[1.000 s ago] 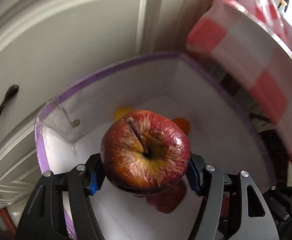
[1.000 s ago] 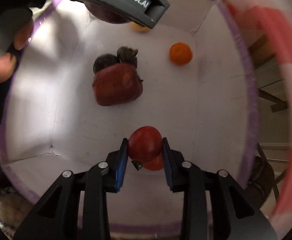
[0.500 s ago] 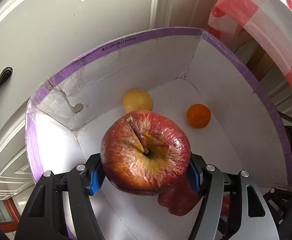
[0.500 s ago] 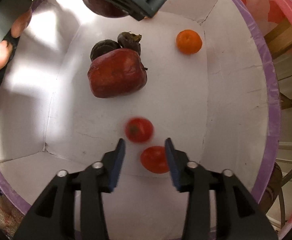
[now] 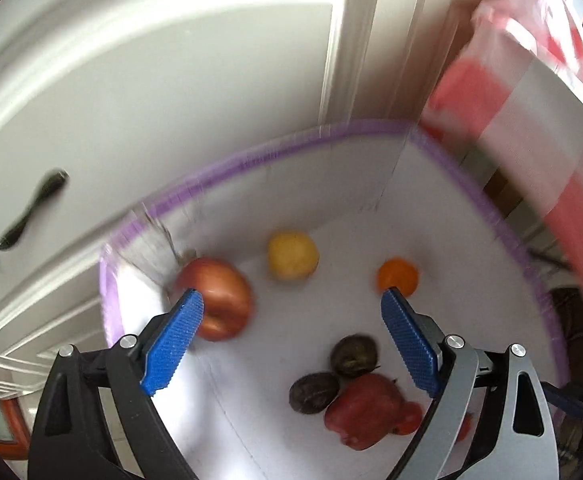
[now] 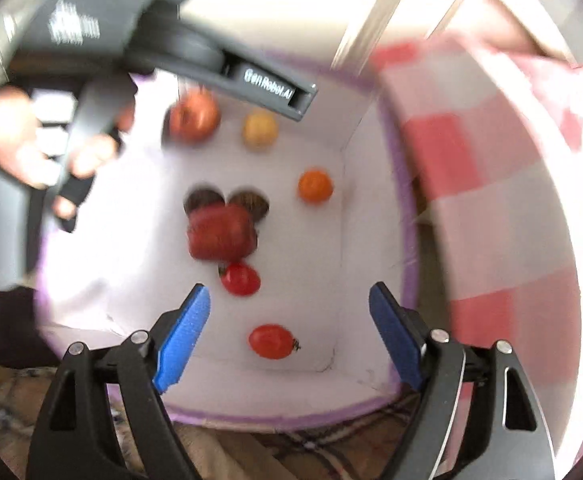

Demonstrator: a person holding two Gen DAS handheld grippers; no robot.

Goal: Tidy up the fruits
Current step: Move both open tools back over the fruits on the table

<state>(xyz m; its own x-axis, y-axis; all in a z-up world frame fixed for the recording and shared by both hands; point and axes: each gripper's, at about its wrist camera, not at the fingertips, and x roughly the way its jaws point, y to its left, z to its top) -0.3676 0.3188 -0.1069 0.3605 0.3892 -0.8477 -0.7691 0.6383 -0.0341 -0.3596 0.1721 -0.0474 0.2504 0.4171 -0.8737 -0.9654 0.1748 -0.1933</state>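
The apple [image 5: 215, 298] lies on the floor of the white box [image 5: 323, 168], in the far left corner against the wall, blurred as if it may be rolling. My worry is that it rolls toward the yellow fruit [image 5: 292, 255] just to its right, or that the soft fruits bruise if anything more falls on them. The small orange [image 5: 398, 277] sits by the right wall, well apart from the rest. Near the middle a red fruit [image 6: 221, 232] rests against two dark ones [image 6: 247, 202], and one tomato [image 6: 240, 278] lies just beside it, so a reach in there could nudge the whole cluster. A second tomato [image 6: 270, 341] lies alone near the front wall. My left gripper [image 5: 291, 340] is spread wide and holds nothing; my right gripper [image 6: 287, 338] is likewise wide and empty, above the near tomato. My two tools hang close over the same box, and I could knock one against the other. A red-checked cloth [image 6: 491, 208] hangs close on the right, and a white door [image 5: 171, 80] stands behind the box.
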